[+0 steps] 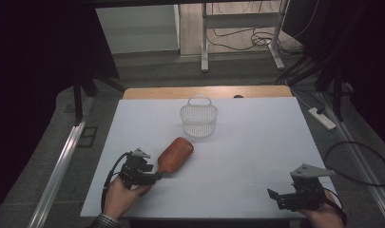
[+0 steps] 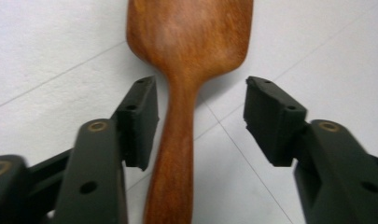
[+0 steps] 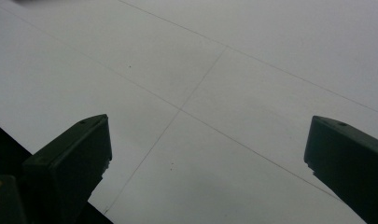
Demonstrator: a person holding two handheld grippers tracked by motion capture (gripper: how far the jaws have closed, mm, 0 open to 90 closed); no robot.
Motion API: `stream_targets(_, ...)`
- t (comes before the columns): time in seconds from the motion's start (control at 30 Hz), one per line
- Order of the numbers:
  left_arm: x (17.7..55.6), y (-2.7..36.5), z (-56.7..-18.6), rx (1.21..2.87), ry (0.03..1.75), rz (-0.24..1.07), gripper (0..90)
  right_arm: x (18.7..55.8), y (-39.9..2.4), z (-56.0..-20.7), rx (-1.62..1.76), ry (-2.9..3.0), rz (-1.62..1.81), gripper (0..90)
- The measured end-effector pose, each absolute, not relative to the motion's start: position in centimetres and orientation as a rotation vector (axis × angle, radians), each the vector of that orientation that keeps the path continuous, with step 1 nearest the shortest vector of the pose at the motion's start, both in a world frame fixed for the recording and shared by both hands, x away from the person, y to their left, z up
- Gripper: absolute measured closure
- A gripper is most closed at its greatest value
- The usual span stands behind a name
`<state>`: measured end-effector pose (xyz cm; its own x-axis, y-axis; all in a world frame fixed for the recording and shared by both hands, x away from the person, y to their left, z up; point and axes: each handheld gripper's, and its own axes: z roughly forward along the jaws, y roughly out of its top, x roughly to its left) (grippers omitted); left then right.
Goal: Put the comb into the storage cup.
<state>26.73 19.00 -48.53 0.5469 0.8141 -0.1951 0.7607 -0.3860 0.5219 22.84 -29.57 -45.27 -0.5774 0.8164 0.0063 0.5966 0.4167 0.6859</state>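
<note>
Basket [image 1: 198, 121] holds nothing visible — both grippers gape, left gripper [image 2: 200, 116] straddling wooden paddle [image 2: 186, 70].

This looks like a lab or test room set up for recording, not a home. A white board [image 1: 256, 142] covers a wooden table [image 1: 204, 92] standing on grey carpet. Dark curtains [image 1: 43, 42] hang at both sides. Behind the table stand the white metal legs of a frame [image 1: 205, 38], with loose black cables [image 1: 242, 40] on the floor and a white power strip [image 1: 322, 118] at the right.
</note>
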Motion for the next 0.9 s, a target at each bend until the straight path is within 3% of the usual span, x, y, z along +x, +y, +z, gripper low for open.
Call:
stream_targets(0.3, 27.3, 19.5, -48.7, 2.199, 1.277, 0.11, 20.0, 22.8, -29.6, -45.3, 1.217, 2.348, 0.939, 0.8)
stream_targets(0.6, 27.8, 19.6, -49.4, 2.209, 1.24, 0.108, 2.8, 22.8, -29.6, -45.3, 1.216, 2.35, 0.939, 0.8)
stream_targets(0.9, 28.2, 19.0, -50.6, 2.22, 1.204, 0.109, 0.0, 22.8, -29.6, -45.3, 1.216, 2.351, 0.939, 0.8)
